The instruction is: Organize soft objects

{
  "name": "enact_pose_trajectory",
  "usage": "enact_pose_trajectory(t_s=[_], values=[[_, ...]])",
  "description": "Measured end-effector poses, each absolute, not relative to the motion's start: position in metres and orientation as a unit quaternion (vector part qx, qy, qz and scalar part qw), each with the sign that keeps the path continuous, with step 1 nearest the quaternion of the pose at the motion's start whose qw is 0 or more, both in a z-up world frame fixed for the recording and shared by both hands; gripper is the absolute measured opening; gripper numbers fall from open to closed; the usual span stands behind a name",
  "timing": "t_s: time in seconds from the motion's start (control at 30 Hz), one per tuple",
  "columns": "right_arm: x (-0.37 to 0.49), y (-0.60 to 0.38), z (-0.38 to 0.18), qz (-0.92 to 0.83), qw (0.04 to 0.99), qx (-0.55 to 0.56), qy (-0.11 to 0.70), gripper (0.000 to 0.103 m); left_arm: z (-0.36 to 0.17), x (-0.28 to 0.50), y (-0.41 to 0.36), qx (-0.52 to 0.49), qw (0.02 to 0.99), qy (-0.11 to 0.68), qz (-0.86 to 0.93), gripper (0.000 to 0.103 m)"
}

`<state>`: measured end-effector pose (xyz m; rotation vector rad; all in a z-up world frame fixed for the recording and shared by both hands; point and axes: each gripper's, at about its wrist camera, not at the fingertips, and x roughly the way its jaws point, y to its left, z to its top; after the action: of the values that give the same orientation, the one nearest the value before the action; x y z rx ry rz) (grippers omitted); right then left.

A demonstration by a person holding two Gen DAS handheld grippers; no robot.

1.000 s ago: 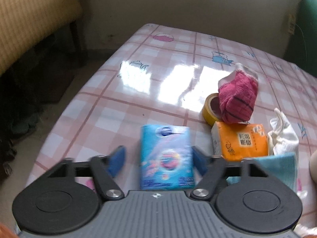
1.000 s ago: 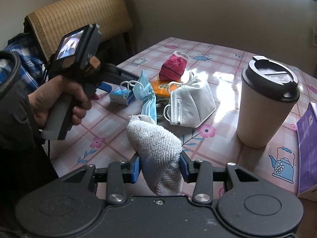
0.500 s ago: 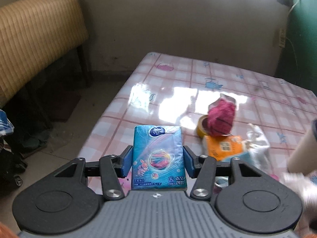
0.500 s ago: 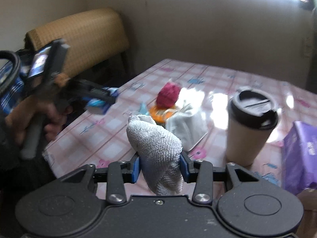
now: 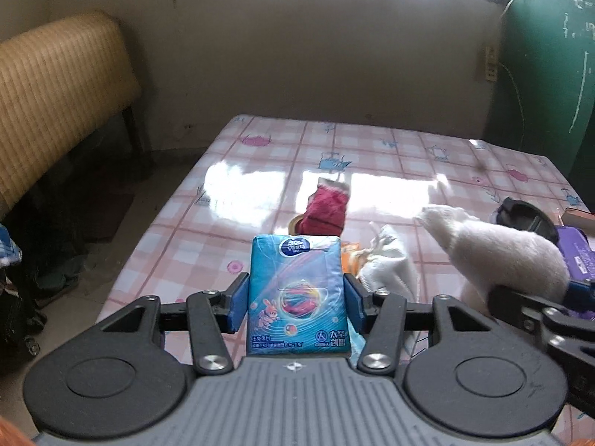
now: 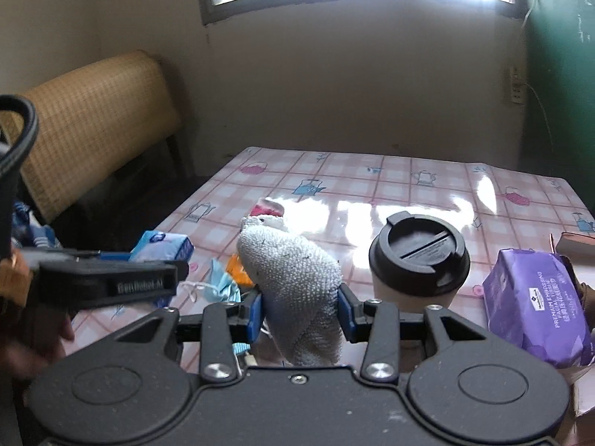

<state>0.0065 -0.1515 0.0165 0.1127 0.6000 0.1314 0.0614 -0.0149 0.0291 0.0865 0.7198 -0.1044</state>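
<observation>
Both grippers lifted since earlier: left gripper (image 5: 296,299) clamps tissue pack (image 5: 297,293), right gripper (image 6: 300,310) clamps sock (image 6: 293,282); bare table (image 5: 390,156) ahead to far edge.

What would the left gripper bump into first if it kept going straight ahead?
Probably the red cloth on the table, straight beyond the blue tissue pack the left gripper holds; depth is unclear.
</observation>
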Motion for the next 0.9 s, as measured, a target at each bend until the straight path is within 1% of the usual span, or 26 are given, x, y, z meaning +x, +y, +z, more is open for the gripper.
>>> enact_pose_trajectory(t_s=[0.27, 0.9], values=[[0.002, -0.157, 0.029, 0.056, 0.954, 0.058, 0.287, 0.049, 0.036, 0.059, -0.025, 0.043, 0.936, 0.346, -0.051, 0.054], [-0.004, -0.168, 0.036, 0.047, 0.957, 0.06, 0.281, 0.049, 0.042, 0.058, -0.039, 0.034, 0.935, 0.346, -0.065, 0.054]])
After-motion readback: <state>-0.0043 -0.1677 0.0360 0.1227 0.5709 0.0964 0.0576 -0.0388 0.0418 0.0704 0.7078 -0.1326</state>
